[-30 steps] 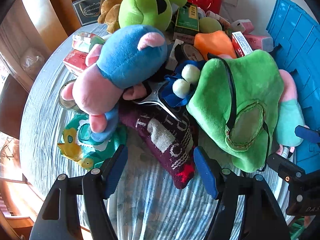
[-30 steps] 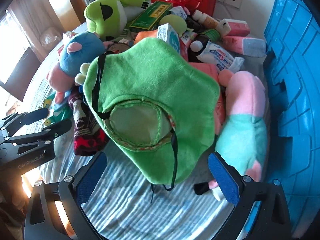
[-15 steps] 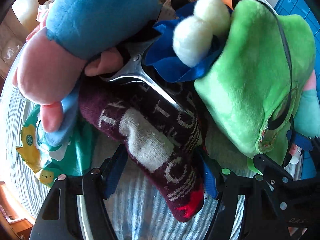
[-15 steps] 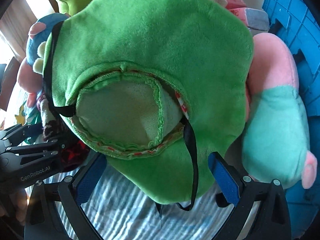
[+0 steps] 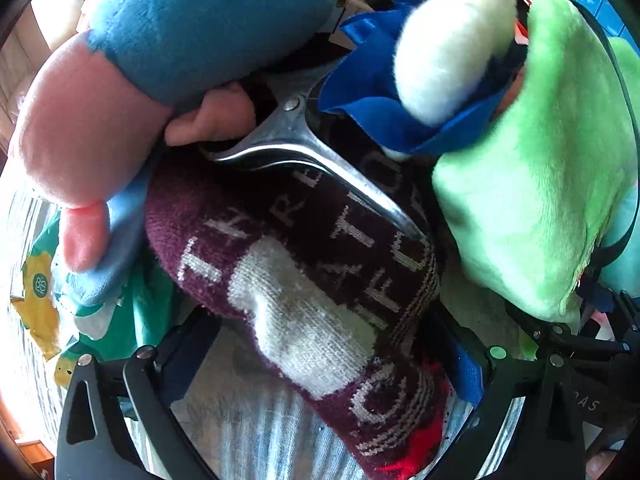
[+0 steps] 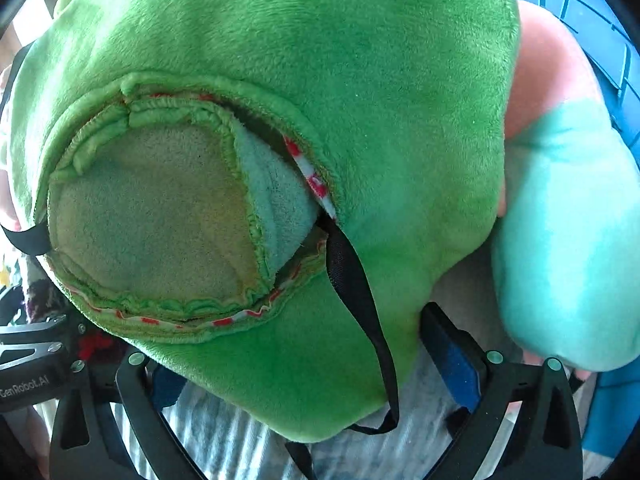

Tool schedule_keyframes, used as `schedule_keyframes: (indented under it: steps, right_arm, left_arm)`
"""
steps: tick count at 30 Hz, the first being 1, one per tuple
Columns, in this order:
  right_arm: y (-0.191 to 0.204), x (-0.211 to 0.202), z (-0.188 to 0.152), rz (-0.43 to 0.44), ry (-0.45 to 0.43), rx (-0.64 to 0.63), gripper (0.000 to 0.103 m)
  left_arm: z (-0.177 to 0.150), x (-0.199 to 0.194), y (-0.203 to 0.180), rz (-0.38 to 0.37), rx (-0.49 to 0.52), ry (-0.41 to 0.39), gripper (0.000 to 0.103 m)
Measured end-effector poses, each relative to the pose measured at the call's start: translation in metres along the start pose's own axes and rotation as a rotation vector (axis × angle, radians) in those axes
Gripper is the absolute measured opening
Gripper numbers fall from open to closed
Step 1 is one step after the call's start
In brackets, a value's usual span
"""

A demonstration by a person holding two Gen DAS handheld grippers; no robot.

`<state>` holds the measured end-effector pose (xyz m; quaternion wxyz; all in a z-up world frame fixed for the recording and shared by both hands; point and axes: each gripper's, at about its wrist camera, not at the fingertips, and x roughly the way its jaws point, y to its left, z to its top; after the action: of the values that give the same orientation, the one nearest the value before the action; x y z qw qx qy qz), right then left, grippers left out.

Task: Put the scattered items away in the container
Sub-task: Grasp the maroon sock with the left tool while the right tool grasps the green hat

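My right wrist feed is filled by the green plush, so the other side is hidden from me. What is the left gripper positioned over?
Observer: The left gripper straddles a maroon lettered sock. Its jaws are opening, with the sock between them.
Operator: Is anything lying on that sock?
Observer: Yes, a shiny metal utensil lies across its upper part.
Operator: Is the utensil free to lift?
Observer: Probably not. Its far end runs under a blue and pink plush toy.
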<state>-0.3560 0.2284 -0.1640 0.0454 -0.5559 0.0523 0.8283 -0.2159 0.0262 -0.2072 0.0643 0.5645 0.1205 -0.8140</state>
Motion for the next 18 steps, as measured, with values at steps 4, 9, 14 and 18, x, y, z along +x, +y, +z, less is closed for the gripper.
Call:
schedule_keyframes:
  steps: [4,9,14,18]
  right_arm:
    - [0.002,-0.005,0.004,-0.003,0.056,-0.026,0.103]
    - [0.003,-0.034,-0.002,0.058,-0.019,-0.004,0.09]
    - [0.007,-0.046,-0.004,0.099,-0.015,-0.001,0.042]
    - [0.006,-0.069,-0.007,0.134,-0.035,-0.004,0.03]
  left_arm:
    - [0.001,-0.002,-0.001,-0.004,-0.008,0.004,0.101]
    - [0.001,-0.013,-0.015,-0.031,0.044,-0.018,0.07]
    - [-0.004,-0.032,-0.029,-0.034,0.099,-0.065,0.032]
    - [-0.007,-0.05,-0.026,-0.057,0.073,-0.086,0.024]
